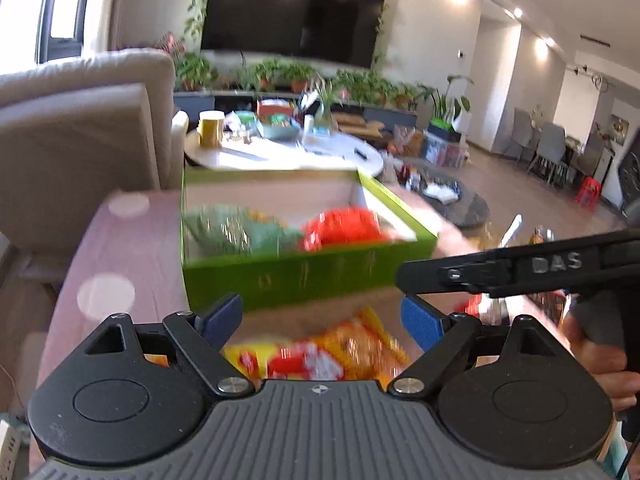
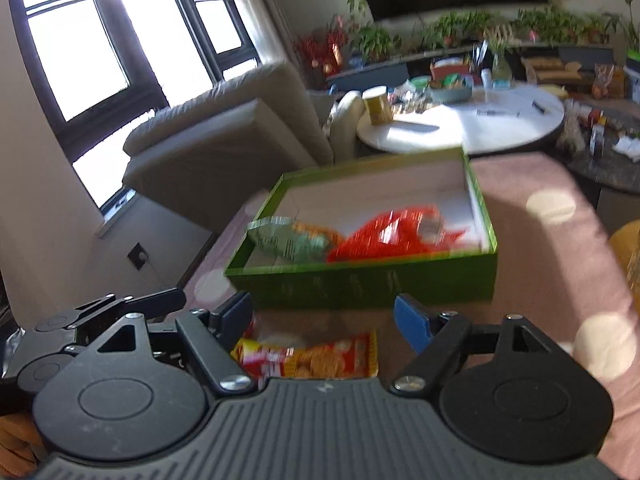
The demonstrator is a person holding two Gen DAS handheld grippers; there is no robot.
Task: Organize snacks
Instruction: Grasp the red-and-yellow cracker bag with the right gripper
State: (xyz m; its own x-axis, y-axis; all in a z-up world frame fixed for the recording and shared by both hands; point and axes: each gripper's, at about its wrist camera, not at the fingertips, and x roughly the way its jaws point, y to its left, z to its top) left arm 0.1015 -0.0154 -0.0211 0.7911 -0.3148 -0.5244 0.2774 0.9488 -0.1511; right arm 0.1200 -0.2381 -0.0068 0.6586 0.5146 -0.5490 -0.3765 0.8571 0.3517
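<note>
- My left gripper [image 1: 322, 320] hangs released, jaws spread with nothing between the pads, above the yellow biscuit packet [image 1: 320, 354] on the pink table [image 1: 132, 248], at its near edge.
- The green box [image 2: 360, 280] sits mid-table beyond the packet, holding a pale green bag [image 2: 288, 240] at left and a red bag [image 2: 392, 236] at right.
- My right gripper [image 2: 324, 320] is likewise released and empty, above the same packet.

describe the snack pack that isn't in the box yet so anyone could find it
Start at the green box on the pink cloth. Just in front of its near wall lies a flat yellow and red biscuit pack. It alone lies outside; the green and red bags sit inside.
</note>
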